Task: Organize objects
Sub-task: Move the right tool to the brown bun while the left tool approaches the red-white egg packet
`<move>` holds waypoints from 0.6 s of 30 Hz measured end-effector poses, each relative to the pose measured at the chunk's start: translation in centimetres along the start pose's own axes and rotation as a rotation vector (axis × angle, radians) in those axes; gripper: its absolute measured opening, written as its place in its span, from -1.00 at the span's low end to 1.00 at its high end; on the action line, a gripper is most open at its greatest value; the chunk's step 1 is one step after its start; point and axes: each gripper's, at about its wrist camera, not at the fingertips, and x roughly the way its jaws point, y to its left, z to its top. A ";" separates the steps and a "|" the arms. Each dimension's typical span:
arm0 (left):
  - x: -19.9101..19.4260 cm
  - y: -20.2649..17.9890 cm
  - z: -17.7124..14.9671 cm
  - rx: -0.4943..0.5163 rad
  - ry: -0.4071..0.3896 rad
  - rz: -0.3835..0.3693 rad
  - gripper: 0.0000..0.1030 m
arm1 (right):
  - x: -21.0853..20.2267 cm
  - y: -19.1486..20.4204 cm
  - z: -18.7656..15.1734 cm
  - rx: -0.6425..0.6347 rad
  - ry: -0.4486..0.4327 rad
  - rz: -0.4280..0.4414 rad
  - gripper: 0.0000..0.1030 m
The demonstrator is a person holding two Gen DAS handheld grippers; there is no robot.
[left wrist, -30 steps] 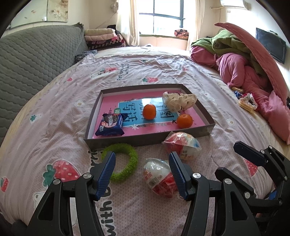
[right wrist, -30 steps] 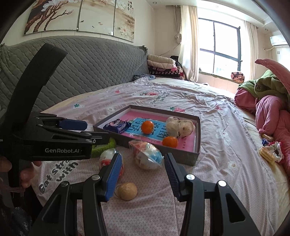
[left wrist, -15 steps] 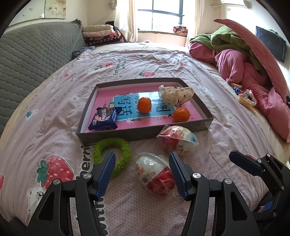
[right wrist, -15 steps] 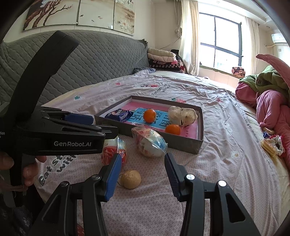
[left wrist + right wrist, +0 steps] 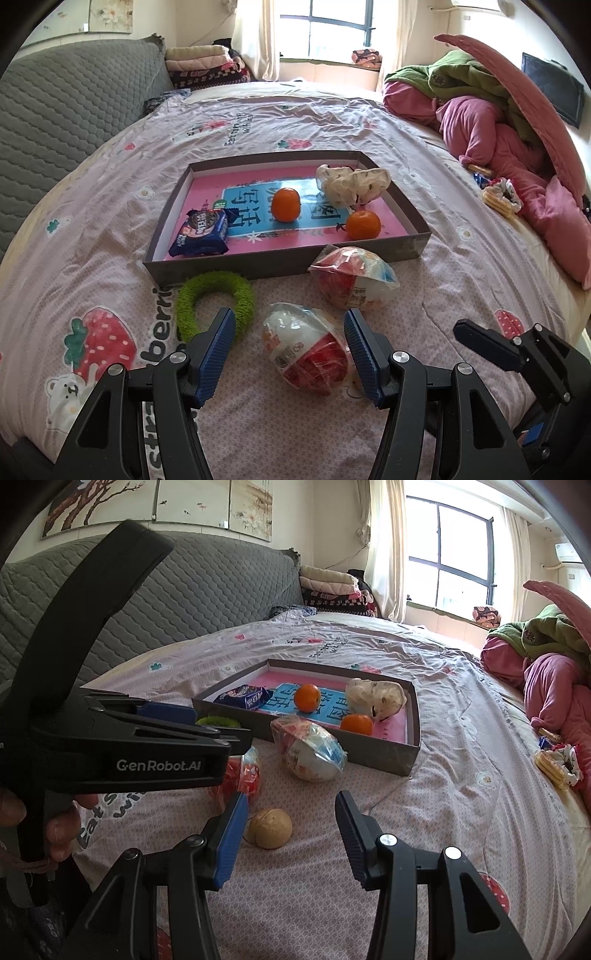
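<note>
A grey tray (image 5: 280, 264) with a pink floor lies on the bed and holds a blue snack pack (image 5: 202, 232), two oranges (image 5: 286, 209) and a crumpled white bag (image 5: 352, 182). In front of it lie a green fuzzy ring (image 5: 216, 301) and two wrapped red-and-white eggs. My left gripper (image 5: 290, 352) is open with the near egg (image 5: 304, 349) between its fingers. My right gripper (image 5: 291, 834) is open just behind a tan walnut (image 5: 269, 828). The second egg (image 5: 308, 753) lies by the tray (image 5: 399, 764) in the right wrist view.
Pink and green bedding (image 5: 498, 122) is piled at the right. A grey quilted headboard (image 5: 62, 110) runs along the left. Folded blankets (image 5: 207, 68) lie at the far end. A snack packet (image 5: 500, 194) lies by the bedding. The left gripper body (image 5: 122, 746) crosses the right wrist view.
Both grippers have moved forward and lower toward the bed. The near egg now sits between the left fingers and the walnut is closer to the right fingers.
</note>
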 end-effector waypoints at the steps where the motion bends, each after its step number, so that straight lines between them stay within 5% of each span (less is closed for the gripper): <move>1: 0.1 -0.2 0.0 0.003 0.001 0.000 0.22 | 0.1 0.0 -0.1 -0.001 0.005 0.001 -0.05; 18: 2.5 -0.9 -0.3 0.009 0.040 0.024 0.22 | 1.2 0.6 -0.8 -0.008 0.055 0.004 -0.05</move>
